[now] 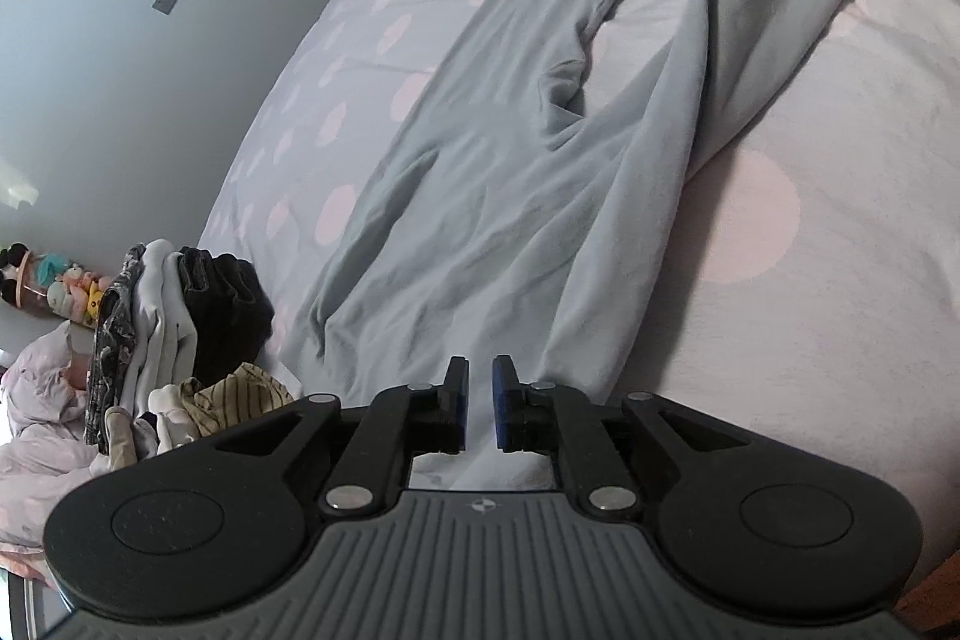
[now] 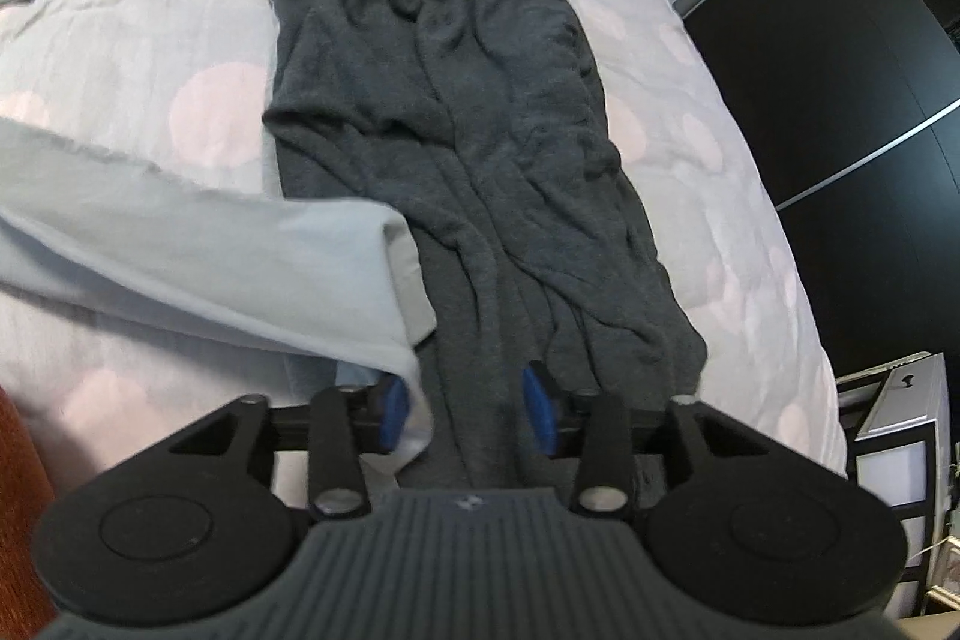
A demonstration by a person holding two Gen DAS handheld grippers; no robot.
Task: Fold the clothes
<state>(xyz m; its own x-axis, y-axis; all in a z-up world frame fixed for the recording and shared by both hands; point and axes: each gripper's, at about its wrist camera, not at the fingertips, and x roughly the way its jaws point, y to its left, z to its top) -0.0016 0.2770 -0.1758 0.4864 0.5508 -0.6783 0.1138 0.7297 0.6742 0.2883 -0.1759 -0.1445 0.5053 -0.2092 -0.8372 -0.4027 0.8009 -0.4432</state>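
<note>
A bedspread [image 1: 810, 280] with pale pink dots is covering the bed, and light grey trousers [image 1: 492, 196] are lying spread across it, legs running away from the left gripper [image 1: 480, 403]. A dark grey garment [image 2: 468, 148] is lying crumpled beside the trouser cuffs, under one cuff's edge. A pile of clothes [image 1: 180, 334] is sitting left of the trousers. The left gripper's jaws are standing narrowly parted over the waist end, pinching nothing visible. The right gripper [image 2: 468, 412] is hanging with jaws spread wide above the dark garment.
</note>
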